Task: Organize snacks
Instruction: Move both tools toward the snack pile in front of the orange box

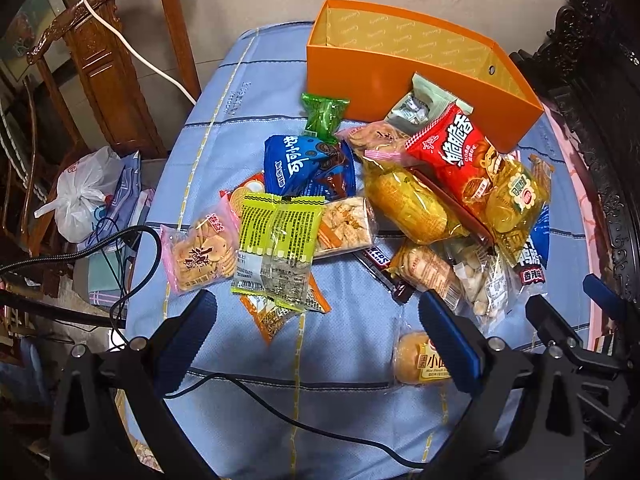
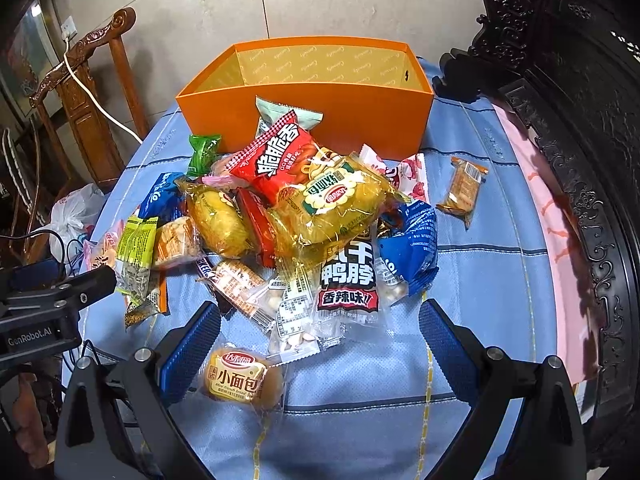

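Lying in a big heap in the middle of the blue cloth (image 2: 480,280): the snacks (image 2: 304,208). Standing at 12 o'clock behind them, touching the heap: orange box (image 2: 360,120). Sitting alone at 2 o'clock: small orange pack (image 2: 462,190). Hanging wide open, holding nothing: left gripper (image 1: 316,328) and right gripper (image 2: 320,328). Lying just beside the right gripper's near finger: little bread bun (image 2: 240,380). Showing bare cloth along the right edge.

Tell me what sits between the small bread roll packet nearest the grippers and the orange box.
The right wrist view shows the heaped snack pile filling that stretch, from the small bread roll packet to the orange box, red chip bag on top.
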